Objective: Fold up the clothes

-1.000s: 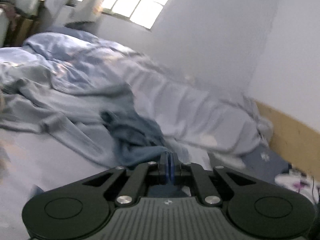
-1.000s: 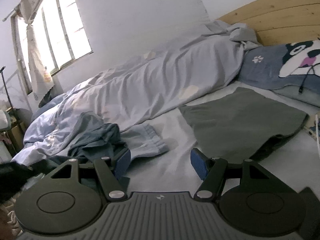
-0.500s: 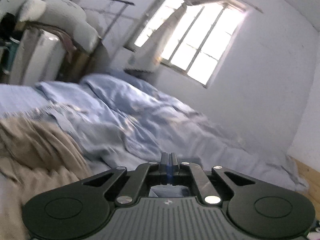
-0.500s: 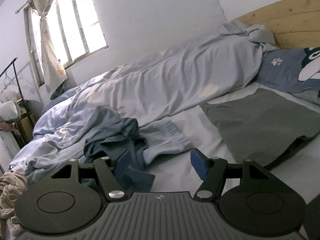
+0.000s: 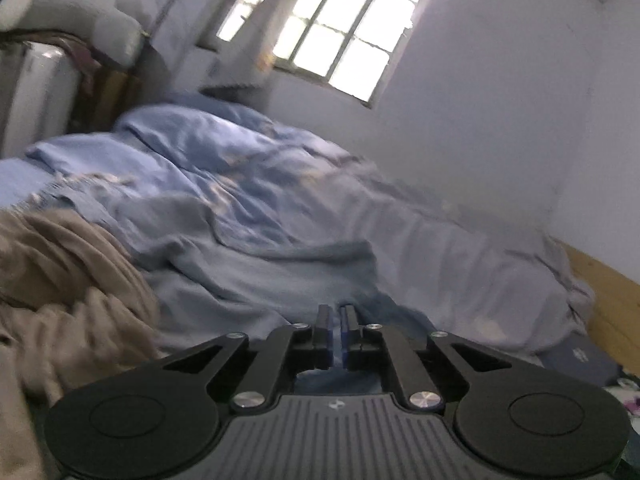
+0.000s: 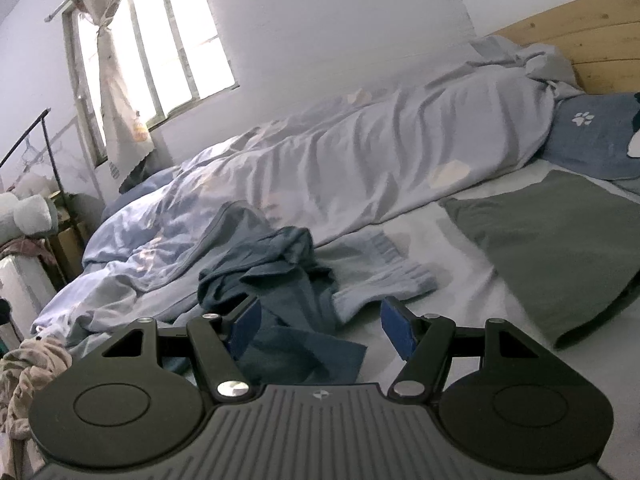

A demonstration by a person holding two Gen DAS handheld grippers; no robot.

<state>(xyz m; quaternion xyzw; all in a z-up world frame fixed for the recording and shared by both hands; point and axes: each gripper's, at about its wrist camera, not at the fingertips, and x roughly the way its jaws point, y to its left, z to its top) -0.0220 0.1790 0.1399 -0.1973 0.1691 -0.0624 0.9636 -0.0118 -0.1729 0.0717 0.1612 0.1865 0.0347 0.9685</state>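
A crumpled dark blue garment (image 6: 280, 280) lies on the bed in the right wrist view, just ahead of my open, empty right gripper (image 6: 320, 330). A light blue garment with a ribbed cuff (image 6: 384, 276) lies beside it. A folded grey-green garment (image 6: 560, 240) lies flat to the right. In the left wrist view my left gripper (image 5: 335, 334) has its jaws nearly together, with a bit of blue cloth (image 5: 340, 380) showing between and below them. A beige garment (image 5: 60, 280) is heaped at the left.
A rumpled pale blue duvet (image 6: 380, 160) runs along the wall side of the bed. A blue paw-print pillow (image 6: 592, 140) and wooden headboard (image 6: 580, 48) are at the right. A window (image 5: 332, 20) and a cluttered rack (image 6: 32, 208) are at the far end.
The left wrist view swung from the dark blue garment up and left toward the window, then partly back. The right gripper moved closer to the dark blue garment, still open.
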